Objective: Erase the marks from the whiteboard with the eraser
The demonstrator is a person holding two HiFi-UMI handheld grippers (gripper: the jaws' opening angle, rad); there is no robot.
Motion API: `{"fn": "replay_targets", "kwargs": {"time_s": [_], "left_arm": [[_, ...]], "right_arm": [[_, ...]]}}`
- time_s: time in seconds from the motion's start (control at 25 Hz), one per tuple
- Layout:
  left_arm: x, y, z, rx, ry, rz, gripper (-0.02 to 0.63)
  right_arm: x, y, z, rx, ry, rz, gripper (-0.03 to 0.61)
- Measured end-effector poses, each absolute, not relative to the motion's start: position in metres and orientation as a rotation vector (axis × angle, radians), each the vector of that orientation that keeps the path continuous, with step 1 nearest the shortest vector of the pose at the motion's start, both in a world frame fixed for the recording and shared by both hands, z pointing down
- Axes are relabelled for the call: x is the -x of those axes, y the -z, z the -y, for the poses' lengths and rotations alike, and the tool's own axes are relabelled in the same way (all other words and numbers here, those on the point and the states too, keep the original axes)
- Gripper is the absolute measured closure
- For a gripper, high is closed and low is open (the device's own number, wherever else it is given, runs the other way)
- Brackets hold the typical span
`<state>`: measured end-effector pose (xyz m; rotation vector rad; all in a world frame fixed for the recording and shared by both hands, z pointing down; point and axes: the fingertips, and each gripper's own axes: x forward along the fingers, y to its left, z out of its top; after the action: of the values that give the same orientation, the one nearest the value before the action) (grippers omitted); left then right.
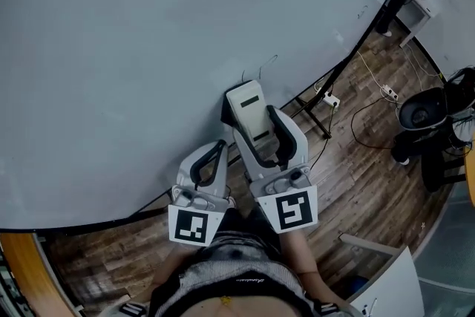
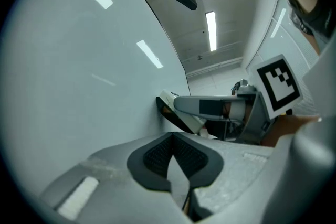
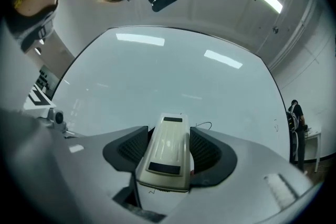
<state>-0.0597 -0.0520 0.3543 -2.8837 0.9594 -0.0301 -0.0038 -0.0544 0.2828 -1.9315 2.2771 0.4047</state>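
Observation:
The whiteboard (image 1: 148, 48) fills most of the head view. A thin black squiggle (image 1: 267, 61) remains on it just beyond the eraser, and it also shows in the right gripper view as a mark (image 3: 203, 125). My right gripper (image 1: 254, 131) is shut on the cream eraser (image 1: 249, 108), whose felt side lies against the board. The eraser (image 3: 167, 152) sits between both black pads. My left gripper (image 1: 210, 163) hangs close to the left of the right one, near the board's lower edge, jaws shut on nothing. Its pads (image 2: 157, 157) meet.
Below the board is a wooden floor with the board's black stand leg (image 1: 315, 115), a power strip (image 1: 387, 93) with cables, and a round black device (image 1: 421, 113). A person (image 3: 295, 113) stands by a white table (image 1: 417, 10) at the far right. Faint small marks (image 3: 275, 124) sit near the board's right edge.

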Motion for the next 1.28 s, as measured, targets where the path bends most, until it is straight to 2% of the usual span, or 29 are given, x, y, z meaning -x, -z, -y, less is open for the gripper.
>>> {"fn": "replay_targets", "kwargs": {"time_s": [0.48, 1.28], "left_arm": [[0.045, -0.359, 0.083, 2.805, 0.07, -1.308, 0.611], [0.011, -0.365, 0.1, 2.762, 0.123, -1.461, 0.611]], "right_arm": [[-0.001, -0.31, 0.097, 1.71, -0.273, -2.594, 0.327], [-0.021, -0.313, 0.11, 1.677, -0.313, -2.719, 0.328]]}}
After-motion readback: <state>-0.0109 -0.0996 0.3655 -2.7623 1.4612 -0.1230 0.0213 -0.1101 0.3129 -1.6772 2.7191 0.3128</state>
